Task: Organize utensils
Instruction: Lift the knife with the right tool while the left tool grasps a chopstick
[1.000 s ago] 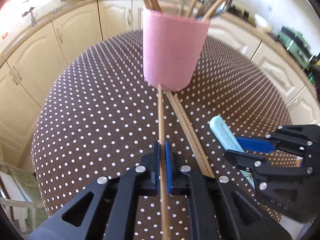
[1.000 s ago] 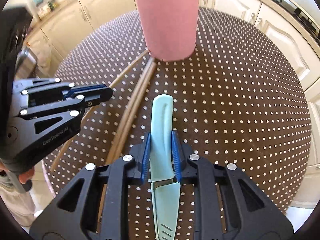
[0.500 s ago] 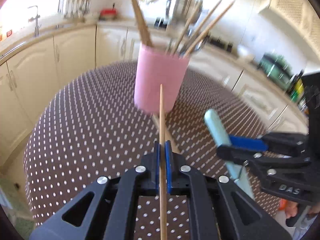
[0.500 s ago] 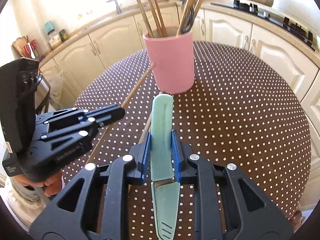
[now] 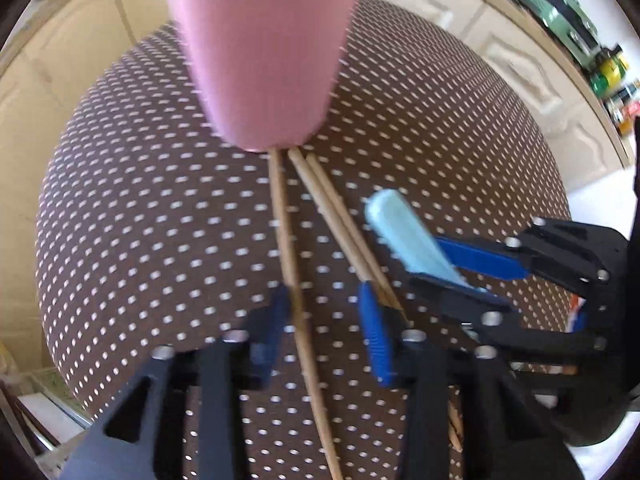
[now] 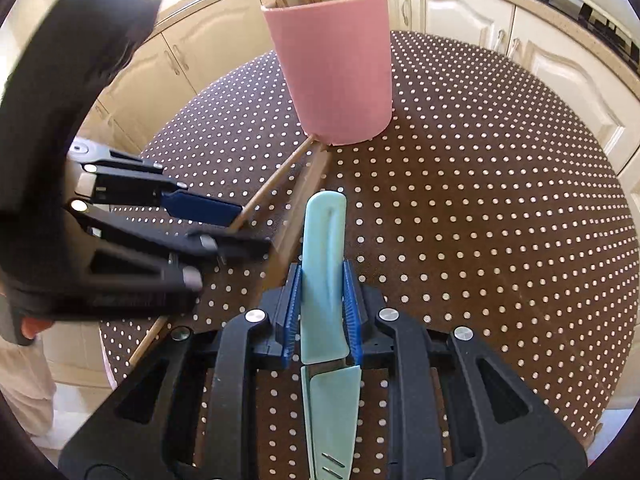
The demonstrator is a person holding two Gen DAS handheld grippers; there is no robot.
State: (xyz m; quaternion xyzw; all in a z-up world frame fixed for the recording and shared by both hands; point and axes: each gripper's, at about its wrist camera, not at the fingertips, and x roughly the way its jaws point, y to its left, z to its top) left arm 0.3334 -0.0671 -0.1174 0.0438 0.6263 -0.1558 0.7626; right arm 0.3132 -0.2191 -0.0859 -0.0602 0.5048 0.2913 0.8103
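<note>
A tall pink cylindrical utensil holder point(image 6: 334, 68) stands upright on a round table covered in a brown cloth with white polka dots point(image 6: 480, 216). Wooden sticks and the dark ends of other utensils rise from its mouth. At its base, on the near side, a thin wooden chopstick point(image 5: 286, 240) lies flat on the cloth with one tip touching the holder, and a pair of wooden chopsticks point(image 5: 336, 216) lies just beside it, fanning away towards the right.

The left gripper point(image 5: 326, 322) hangs over the single chopstick, pointing steeply down. Its blue-padded jaws are opening: the chopstick runs between them, close to the left pad, and neither pad presses on it. The right pad sits over the near end of the chopstick pair.

The right gripper point(image 6: 322, 306) is clamped on a pale blue-green plastic knife in a matching sheath point(image 6: 324, 264); its blue pads press on both sides of the handle, which points towards the holder, while the sheathed blade runs back between the black fingers. The knife is held clear of the cloth, just right of the chopsticks.

Cream kitchen cabinets point(image 6: 460, 12) curve around behind the table.
</note>
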